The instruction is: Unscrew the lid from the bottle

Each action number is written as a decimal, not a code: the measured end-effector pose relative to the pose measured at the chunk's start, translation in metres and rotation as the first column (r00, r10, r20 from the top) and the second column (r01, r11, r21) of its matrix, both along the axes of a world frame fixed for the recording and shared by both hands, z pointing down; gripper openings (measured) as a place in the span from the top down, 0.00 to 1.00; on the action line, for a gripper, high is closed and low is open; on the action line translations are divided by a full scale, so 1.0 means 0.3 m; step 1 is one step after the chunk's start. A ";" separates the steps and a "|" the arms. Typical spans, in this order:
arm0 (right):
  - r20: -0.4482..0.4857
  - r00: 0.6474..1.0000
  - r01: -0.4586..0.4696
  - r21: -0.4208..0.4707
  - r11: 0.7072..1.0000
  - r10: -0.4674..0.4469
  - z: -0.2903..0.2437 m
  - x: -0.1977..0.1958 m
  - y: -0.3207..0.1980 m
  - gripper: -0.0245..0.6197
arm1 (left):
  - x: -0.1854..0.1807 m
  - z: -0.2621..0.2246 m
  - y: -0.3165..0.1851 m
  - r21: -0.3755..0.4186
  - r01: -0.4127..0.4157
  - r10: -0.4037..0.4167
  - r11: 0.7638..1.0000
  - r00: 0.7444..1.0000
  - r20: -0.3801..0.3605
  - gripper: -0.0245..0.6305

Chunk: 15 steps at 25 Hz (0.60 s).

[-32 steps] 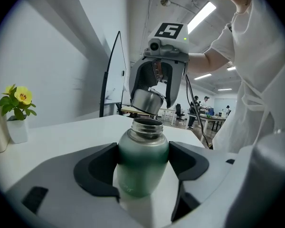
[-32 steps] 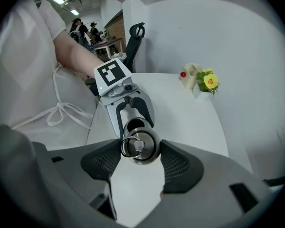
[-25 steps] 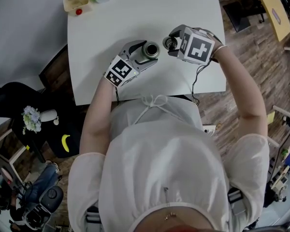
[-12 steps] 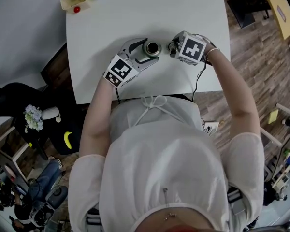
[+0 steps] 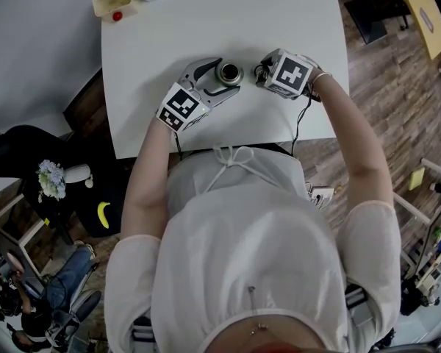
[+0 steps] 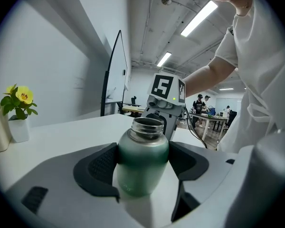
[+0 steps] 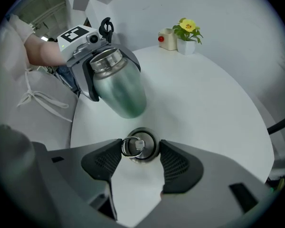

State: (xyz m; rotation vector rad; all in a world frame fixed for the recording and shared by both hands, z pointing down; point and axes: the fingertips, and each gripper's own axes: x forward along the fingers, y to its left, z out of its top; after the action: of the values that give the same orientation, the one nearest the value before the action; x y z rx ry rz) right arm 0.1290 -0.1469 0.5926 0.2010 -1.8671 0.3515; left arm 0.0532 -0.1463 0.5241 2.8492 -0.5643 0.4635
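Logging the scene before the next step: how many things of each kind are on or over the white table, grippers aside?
Green bottle: 1
Lid: 1
Potted yellow flower: 1
Cream container: 1
Small red thing beside it: 1
Total: 5

Left tongs point(image 5: 219, 78): held nearly level, jaws closed against both sides of the bottle point(image 6: 141, 160). Right tongs point(image 5: 261, 72): pointing steeply down, pads pressed on opposite edges of the lid point(image 7: 142, 148). Both forearms reach forward, left point(image 5: 143, 168) and right point(image 5: 353, 145), elbows bent.
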 end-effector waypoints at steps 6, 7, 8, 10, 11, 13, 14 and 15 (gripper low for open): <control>0.107 0.991 -0.083 0.030 0.996 0.079 -0.090 -0.008 -0.001 0.52 | -0.010 -0.014 0.008 0.003 0.050 -0.050 0.999 0.999 -0.006 0.42; 0.115 0.990 -0.085 0.056 0.995 0.078 -0.109 0.000 -0.008 0.52 | -0.014 -0.027 0.010 0.012 0.062 -0.062 0.998 0.998 -0.006 0.42; 0.128 0.989 -0.090 0.079 0.993 0.079 -0.132 0.004 -0.011 0.53 | -0.020 -0.043 0.011 0.026 0.075 -0.074 0.997 0.997 -0.005 0.42; 0.169 0.982 -0.111 0.117 0.987 0.090 -0.189 0.003 -0.009 0.53 | -0.039 -0.088 0.012 0.063 0.101 -0.100 0.993 0.995 -0.010 0.42; 0.197 0.975 -0.127 0.135 0.983 0.099 -0.222 -0.001 -0.007 0.54 | -0.051 -0.117 0.012 0.083 0.113 -0.112 0.990 0.994 -0.018 0.42; 0.272 0.953 -0.183 0.169 0.968 0.133 -0.299 -0.012 -0.010 0.55 | -0.078 -0.181 0.015 0.122 0.130 -0.126 0.984 0.991 -0.035 0.42; 0.315 0.936 -0.222 0.188 0.957 0.156 -0.337 -0.015 -0.019 0.57 | -0.091 -0.215 0.017 0.144 0.134 -0.130 0.980 0.991 -0.042 0.42; 0.358 0.917 -0.262 0.208 0.942 0.176 -0.375 -0.017 -0.033 0.59 | -0.106 -0.252 0.015 0.168 0.143 -0.136 0.975 0.989 -0.052 0.42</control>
State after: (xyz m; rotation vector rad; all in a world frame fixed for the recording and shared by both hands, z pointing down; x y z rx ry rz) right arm 0.1239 -0.1567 0.4801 0.5606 -2.2340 0.3144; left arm 0.0215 -0.1417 0.4484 2.9450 -0.8277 0.3475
